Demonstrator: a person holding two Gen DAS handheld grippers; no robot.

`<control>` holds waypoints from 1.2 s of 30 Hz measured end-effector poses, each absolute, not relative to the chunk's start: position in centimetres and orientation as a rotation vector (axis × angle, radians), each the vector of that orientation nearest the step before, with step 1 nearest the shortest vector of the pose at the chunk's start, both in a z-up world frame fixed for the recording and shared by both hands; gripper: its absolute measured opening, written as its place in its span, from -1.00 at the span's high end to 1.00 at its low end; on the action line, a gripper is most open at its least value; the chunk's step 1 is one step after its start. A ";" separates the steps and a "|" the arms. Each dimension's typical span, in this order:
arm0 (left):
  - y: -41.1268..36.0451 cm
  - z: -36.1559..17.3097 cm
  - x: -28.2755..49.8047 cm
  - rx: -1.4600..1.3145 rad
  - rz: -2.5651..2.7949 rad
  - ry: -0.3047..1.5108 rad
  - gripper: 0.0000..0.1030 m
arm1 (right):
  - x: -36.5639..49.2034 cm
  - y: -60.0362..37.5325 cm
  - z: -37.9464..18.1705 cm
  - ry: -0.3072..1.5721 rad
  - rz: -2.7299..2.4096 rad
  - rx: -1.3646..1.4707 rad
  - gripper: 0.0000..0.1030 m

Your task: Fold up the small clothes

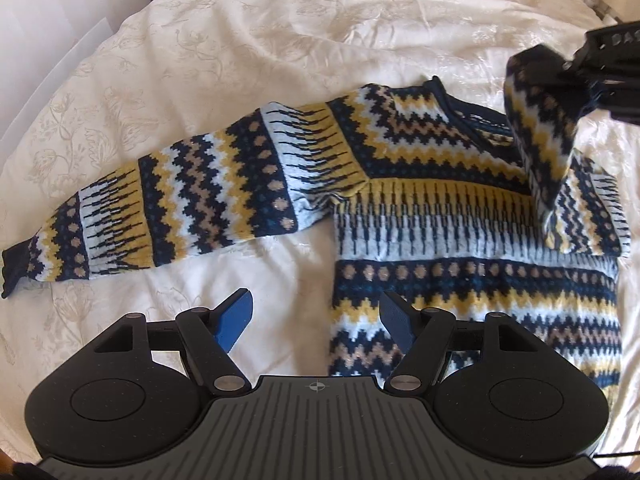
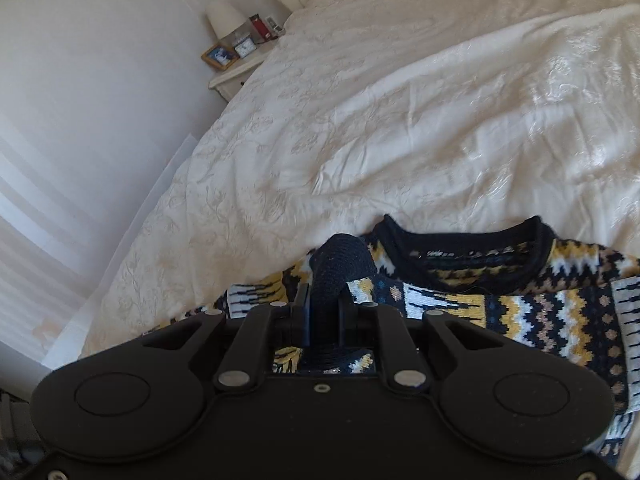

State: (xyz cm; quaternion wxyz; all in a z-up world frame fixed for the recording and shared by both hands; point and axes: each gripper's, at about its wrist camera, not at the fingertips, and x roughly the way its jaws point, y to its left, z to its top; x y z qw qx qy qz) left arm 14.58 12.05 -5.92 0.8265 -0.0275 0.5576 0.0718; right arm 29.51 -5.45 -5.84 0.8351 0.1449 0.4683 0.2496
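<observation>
Left tongs: blades apart, holding nothing, poised above the bed just beside the left edge of the sweater's body. One blade shows a blue inner pad; the other pad faces away and looks dark.

Right tongs: blades drawn together, clamped on the navy ribbed cuff of one sleeve. In the left wrist view these tongs enter from the upper right, and the gripped sleeve hangs lifted above the sweater's chest, its lower end folded across the body. White lettering on the black housing reads only "DA"; the rest is cut off by the frame edge.

Sweater: a knit in navy, yellow, pale blue and tan zigzag bands, lying flat on the bed ahead of both tongs. Its other sleeve stretches out flat to the left of the left tongs, cuff at the far left. The navy neckline lies just beyond the right tongs; a small printed label inside the collar is too fine to read. The sweater's hem is hidden behind the left gripper body.

Bedspread: cream, embroidered, rumpled. Far beyond the right tongs, to the left, a bedside table carries a lamp shade, a framed picture, a small clock and further items too small to identify.
</observation>
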 end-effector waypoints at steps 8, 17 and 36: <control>13.4 -7.2 16.2 -0.068 0.148 1.169 -0.34 | 27.4 -2.4 -9.2 1.032 0.561 0.273 -0.14; 10.1 -8.7 20.3 -0.013 0.089 1.169 -0.34 | 27.4 -11.8 -9.7 1.009 0.369 0.219 -0.14; 5.1 -17.2 26.5 0.149 0.055 1.215 -0.57 | 32.5 -30.4 -17.0 1.056 -0.014 0.420 -0.14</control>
